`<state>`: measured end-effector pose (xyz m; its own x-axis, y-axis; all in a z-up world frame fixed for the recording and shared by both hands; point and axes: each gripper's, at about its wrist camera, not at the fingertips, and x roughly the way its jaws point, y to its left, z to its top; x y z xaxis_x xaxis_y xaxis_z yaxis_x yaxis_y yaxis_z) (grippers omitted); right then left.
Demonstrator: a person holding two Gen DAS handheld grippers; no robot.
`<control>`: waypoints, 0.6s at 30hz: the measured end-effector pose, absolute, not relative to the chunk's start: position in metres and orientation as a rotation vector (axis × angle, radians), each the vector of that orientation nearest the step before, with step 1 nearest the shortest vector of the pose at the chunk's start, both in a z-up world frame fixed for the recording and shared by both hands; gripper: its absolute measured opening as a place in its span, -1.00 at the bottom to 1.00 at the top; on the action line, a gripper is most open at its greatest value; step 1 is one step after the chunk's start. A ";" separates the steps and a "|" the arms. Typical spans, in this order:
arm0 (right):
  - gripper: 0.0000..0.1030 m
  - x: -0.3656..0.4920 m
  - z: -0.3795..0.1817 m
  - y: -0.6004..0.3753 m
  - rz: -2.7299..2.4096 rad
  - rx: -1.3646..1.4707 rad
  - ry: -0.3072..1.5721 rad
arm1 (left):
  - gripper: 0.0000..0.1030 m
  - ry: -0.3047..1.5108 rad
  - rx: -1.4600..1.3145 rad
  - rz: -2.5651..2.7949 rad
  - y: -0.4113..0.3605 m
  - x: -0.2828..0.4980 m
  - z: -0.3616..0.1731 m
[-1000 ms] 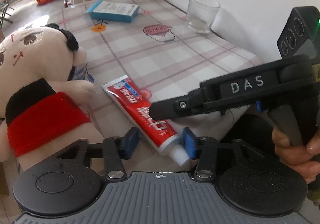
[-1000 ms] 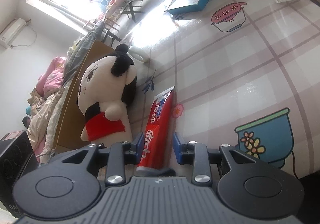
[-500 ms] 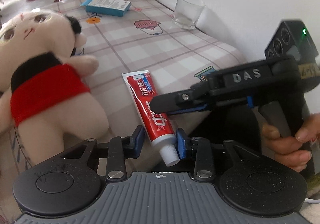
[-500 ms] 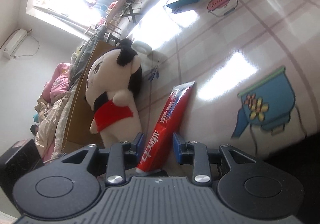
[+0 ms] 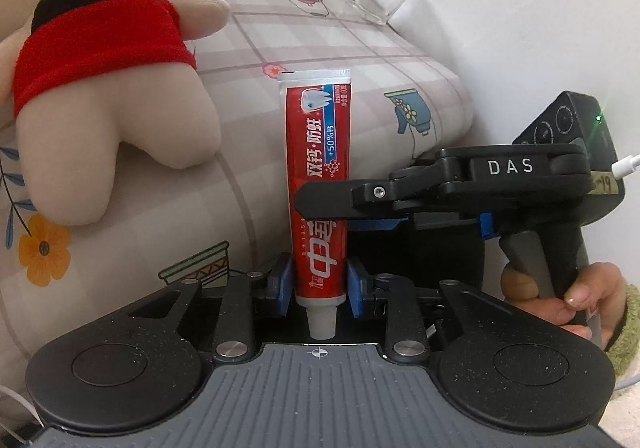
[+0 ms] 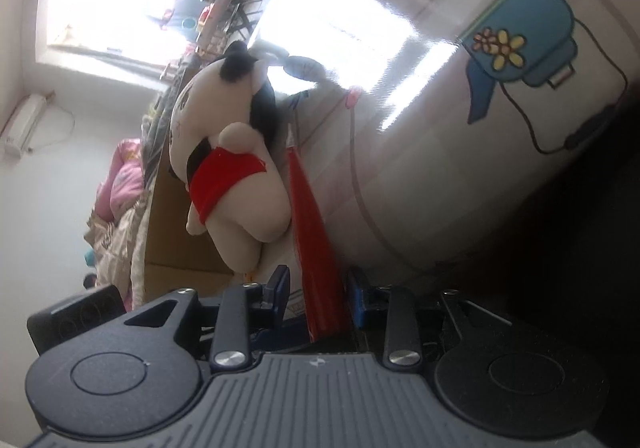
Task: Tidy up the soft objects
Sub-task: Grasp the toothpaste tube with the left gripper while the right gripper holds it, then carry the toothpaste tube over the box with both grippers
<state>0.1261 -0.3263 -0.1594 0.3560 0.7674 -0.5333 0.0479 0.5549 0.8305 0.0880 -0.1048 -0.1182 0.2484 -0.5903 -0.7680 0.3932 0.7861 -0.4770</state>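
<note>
At the lower centre of the left wrist view, the left gripper (image 5: 319, 284) was clamped on a red toothpaste tube (image 5: 320, 184) near its cap. The right gripper (image 6: 316, 294) straddled the tube's middle, jaws seemingly just touching it. A plush doll (image 5: 108, 76) lay at upper left on the table (image 5: 320, 40). A two-handed carry seemed underway; next would come moving the tube to its place.

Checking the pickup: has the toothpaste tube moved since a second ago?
Yes. The toothpaste tube lay flat on the tablecloth; now it is lifted, tail up.
</note>
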 end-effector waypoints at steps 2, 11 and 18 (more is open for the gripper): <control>-0.42 0.123 -0.163 -0.327 0.542 0.902 1.113 | -0.48 1.125 -0.183 -0.675 -0.106 0.086 -0.118; -0.48 0.106 -0.150 -0.331 0.553 0.952 1.000 | -0.48 1.011 -0.111 -0.697 -0.108 0.070 -0.096; -0.49 0.112 -0.073 -0.297 0.670 0.728 0.863 | -0.48 0.836 -0.141 -0.674 -0.076 0.054 -0.046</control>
